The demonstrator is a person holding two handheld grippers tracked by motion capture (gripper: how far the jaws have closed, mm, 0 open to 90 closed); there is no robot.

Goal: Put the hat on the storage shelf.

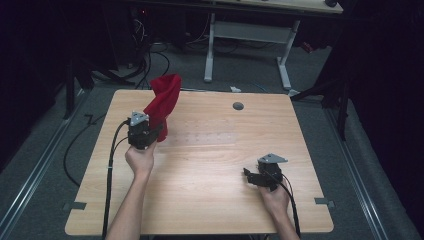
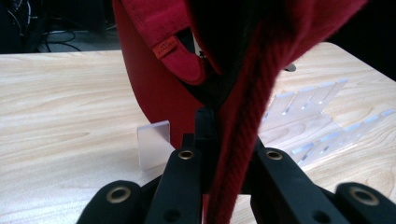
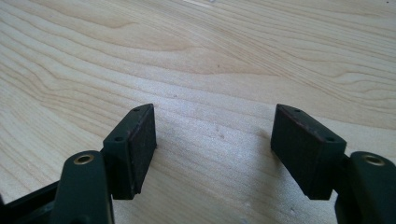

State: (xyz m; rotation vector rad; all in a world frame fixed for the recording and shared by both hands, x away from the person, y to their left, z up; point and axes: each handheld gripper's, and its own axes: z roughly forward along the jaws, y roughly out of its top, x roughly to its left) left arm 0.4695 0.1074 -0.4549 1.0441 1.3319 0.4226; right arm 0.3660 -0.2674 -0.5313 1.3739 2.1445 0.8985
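One red cloth (image 1: 164,98) hangs lifted above the far-left part of the light wooden tabletop (image 1: 210,165), pinched between the left tongs (image 1: 152,131), beside a clear plastic rack (image 2: 317,121). Dark room, grey floor (image 1: 40,165). The right tongs (image 1: 248,175) sit low near-right, spread, holding nothing.

Light wooden table (image 1: 200,200), clear slotted rack (image 2: 317,121) resting on it

A clear acrylic rack (image 2: 308,116) and hanging red cloth (image 1: 162,100) obstruct the table's (image 1: 210,200) far-left.
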